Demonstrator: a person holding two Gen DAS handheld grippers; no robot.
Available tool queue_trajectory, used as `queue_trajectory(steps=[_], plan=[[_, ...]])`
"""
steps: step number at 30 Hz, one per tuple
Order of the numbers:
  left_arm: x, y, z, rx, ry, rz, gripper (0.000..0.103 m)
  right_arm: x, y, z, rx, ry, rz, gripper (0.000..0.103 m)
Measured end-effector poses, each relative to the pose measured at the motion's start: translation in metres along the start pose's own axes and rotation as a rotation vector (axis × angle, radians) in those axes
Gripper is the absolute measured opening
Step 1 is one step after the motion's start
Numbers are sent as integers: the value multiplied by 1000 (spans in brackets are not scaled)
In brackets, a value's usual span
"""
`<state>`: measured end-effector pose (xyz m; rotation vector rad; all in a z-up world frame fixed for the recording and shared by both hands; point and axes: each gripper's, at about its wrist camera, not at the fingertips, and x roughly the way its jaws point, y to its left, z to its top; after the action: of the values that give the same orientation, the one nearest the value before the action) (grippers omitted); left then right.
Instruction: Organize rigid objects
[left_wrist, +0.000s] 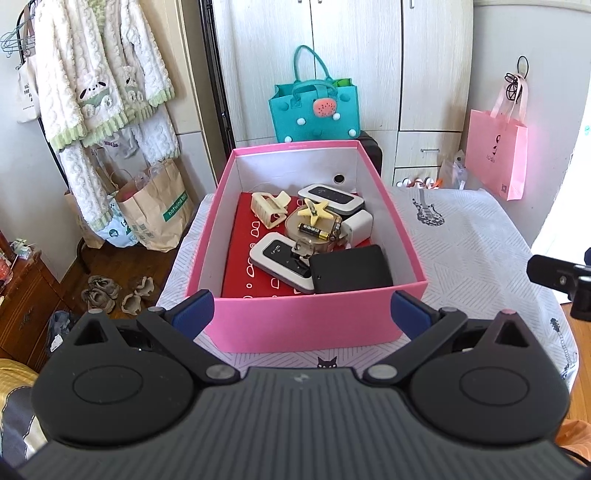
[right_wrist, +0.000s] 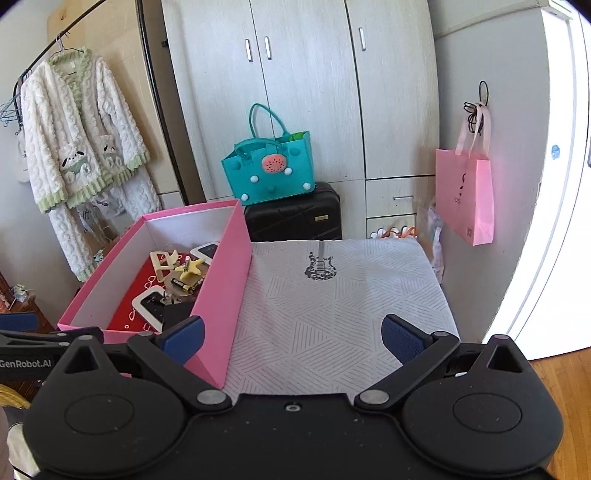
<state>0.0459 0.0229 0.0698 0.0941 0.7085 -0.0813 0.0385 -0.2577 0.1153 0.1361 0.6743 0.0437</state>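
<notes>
A pink box (left_wrist: 303, 325) stands on the patterned tablecloth (left_wrist: 469, 236). It holds a cream hair claw (left_wrist: 269, 211), a yellow star clip (left_wrist: 316, 211), a battery (left_wrist: 314, 230), two white pocket routers (left_wrist: 284, 264), a white charger cube (left_wrist: 357, 226) and a black case (left_wrist: 350, 268) on a red liner. My left gripper (left_wrist: 301, 312) hangs open just in front of the box's near wall, holding nothing. In the right wrist view the same box (right_wrist: 225, 295) sits at left, and my right gripper (right_wrist: 293, 338) is open over bare cloth beside it.
A teal bag (right_wrist: 271, 171) rests on a black suitcase (right_wrist: 295, 218) behind the table, in front of wardrobe doors. A pink paper bag (right_wrist: 467, 195) hangs on the right wall. Clothes hang on a rack (left_wrist: 92, 81) at left, with paper bags and shoes (left_wrist: 103, 291) on the floor.
</notes>
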Motion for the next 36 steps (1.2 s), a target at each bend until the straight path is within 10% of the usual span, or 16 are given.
queue_trajectory(steps=[36], plan=[[6,-3,-11,-29,10,16,103,4,-6,-11,-12,11,-39,103]])
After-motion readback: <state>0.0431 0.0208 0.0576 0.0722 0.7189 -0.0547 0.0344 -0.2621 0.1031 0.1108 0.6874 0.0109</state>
